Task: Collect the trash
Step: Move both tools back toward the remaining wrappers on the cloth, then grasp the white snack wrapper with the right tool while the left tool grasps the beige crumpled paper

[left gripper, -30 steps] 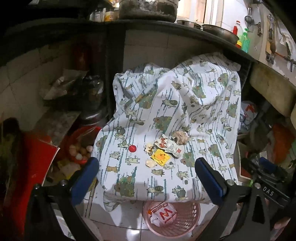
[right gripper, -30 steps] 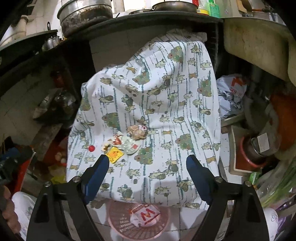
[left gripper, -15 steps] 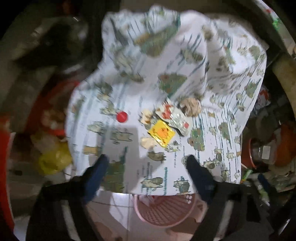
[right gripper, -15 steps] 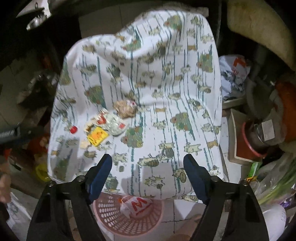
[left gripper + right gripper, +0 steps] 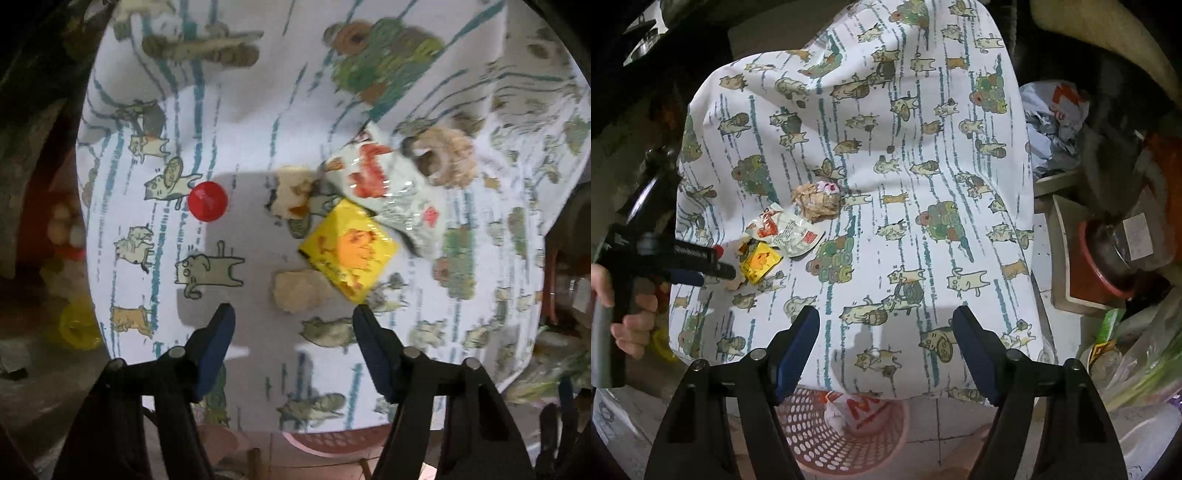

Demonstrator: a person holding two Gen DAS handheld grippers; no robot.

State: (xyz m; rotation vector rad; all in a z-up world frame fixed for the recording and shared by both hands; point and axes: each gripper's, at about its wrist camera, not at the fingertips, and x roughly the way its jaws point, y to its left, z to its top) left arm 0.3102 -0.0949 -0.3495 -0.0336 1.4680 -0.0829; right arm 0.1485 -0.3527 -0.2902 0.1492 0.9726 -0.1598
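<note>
Cluttered kitchen floor corner, with a cat-print cloth (image 5: 923, 177) draped over some low surface and all the trash sitting on its left part. I count one red bottle cap (image 5: 207, 201), one yellow sachet (image 5: 349, 253), one white-and-red foil wrapper (image 5: 391, 192), one crumpled brown paper ball (image 5: 441, 160) and two small beige scraps (image 5: 299, 290).

Left gripper (image 5: 291, 319) points straight down at the cloth, jaws closing but nothing between them; the nearer beige scrap sits just beyond the tips. In the right wrist view you can see the hand (image 5: 626, 314) gripping its handle at the left edge.

Right gripper (image 5: 886, 321) hangs tilted down over the near edge of the cloth, jaws wide and empty. One pink perforated basket (image 5: 827, 443) sits on the floor below, with a crumpled white-and-red wrapper (image 5: 855, 408) inside.
</note>
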